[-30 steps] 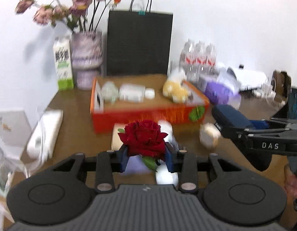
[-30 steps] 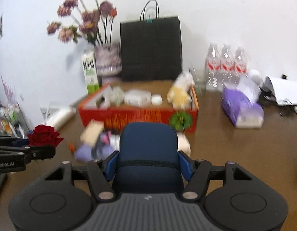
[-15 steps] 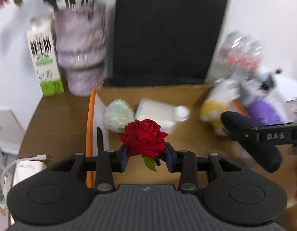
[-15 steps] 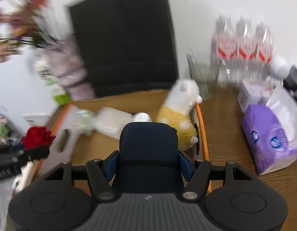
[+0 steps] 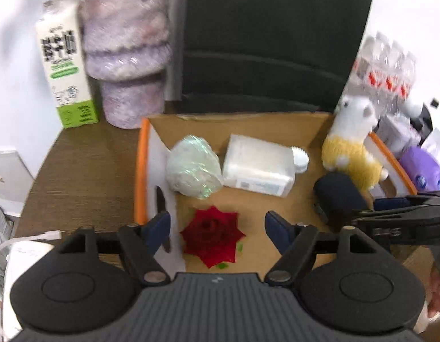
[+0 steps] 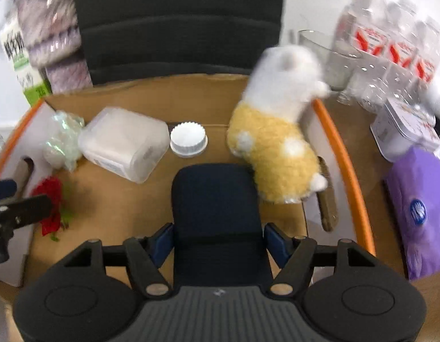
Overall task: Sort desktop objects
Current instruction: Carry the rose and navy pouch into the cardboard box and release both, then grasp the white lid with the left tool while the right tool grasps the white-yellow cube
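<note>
My left gripper (image 5: 217, 225) is open above the orange-rimmed cardboard box (image 5: 141, 171). The red rose (image 5: 211, 236) lies loose on the box floor between and below its fingers; it also shows in the right wrist view (image 6: 50, 205). My right gripper (image 6: 218, 236) is shut on a dark blue case (image 6: 217, 216) and holds it over the box, beside the yellow and white plush toy (image 6: 274, 154). The case also shows in the left wrist view (image 5: 338, 196). The box (image 6: 345, 165) also holds a white plastic bottle (image 5: 258, 165) and a crumpled clear wrap (image 5: 192, 171).
Behind the box stand a black paper bag (image 5: 274, 37), a purple vase (image 5: 126, 48) and a milk carton (image 5: 66, 71). To the right are water bottles (image 6: 390, 45), a glass (image 6: 328, 57), a white tub (image 6: 405, 125) and a purple tissue pack (image 6: 419, 213).
My left gripper has opened and the rose has dropped onto the box floor. Both grippers have moved forward over the box. The right gripper still holds the blue case.
</note>
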Motion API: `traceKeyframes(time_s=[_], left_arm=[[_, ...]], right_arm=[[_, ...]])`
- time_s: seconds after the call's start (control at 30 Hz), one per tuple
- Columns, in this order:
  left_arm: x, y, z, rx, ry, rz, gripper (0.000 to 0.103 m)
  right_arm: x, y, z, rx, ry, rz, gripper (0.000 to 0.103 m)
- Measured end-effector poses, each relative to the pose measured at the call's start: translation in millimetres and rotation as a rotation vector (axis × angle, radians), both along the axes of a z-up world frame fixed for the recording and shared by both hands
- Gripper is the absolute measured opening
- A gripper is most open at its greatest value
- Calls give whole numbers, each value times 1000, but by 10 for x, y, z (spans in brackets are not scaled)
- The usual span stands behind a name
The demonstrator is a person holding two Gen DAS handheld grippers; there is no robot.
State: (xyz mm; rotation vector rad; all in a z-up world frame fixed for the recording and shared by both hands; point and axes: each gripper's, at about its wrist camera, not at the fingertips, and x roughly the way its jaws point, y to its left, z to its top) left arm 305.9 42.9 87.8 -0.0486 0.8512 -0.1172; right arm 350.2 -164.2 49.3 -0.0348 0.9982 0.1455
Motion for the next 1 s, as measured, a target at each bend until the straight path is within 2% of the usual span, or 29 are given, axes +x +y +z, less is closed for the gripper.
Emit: traceKeyframes(time_s=[0.07, 0.13, 0.17, 0.23, 0.27, 0.33, 0.37, 0.5, 0.57, 0.67, 0.73, 0.93, 1.0], left_arm=[[-84, 62, 123, -15, -21, 21, 83], [-208, 116, 231, -17, -39, 53, 87], [-323, 138, 262, -6, -33, 87, 91], [-599, 175, 249, 12, -33, 208, 93], [-814, 170, 229, -16, -59, 234, 93], [-1160, 134, 180, -85, -85, 201, 95], [-1320, 97, 153, -104, -89, 196, 95], [-1944, -60, 56, -134, -103, 192, 96], [-2232, -108, 26, -155, -139, 155, 102], [-2605, -167, -84, -124, -171, 125, 103], [-2767, -194, -173, -65, -173, 120, 103], [-3260, -234, -366, -49, -231, 73, 103], [-3367, -270, -476, -51, -210, 38, 103]], right_arm=[[-79, -83, 175, 31, -24, 8, 76], [-167, -148, 339, 20, -43, 33, 83], [-203, -177, 379, 2, -43, 47, 84], [-304, -265, 363, -8, -15, 56, 84], [-369, -315, 306, 7, 3, 47, 83], [-477, -381, 167, 36, 14, 47, 84], [-554, -387, 151, 36, -26, 50, 84], [-703, -421, 193, 67, -55, 5, 81], [-910, -442, 291, 76, -111, -12, 80], [-1460, -485, 406, 74, -251, -8, 87], [-1833, -521, 375, 77, -288, 11, 87], [-2825, -586, 78, 40, -326, 69, 88], [-3119, -634, -41, 44, -332, 62, 89]])
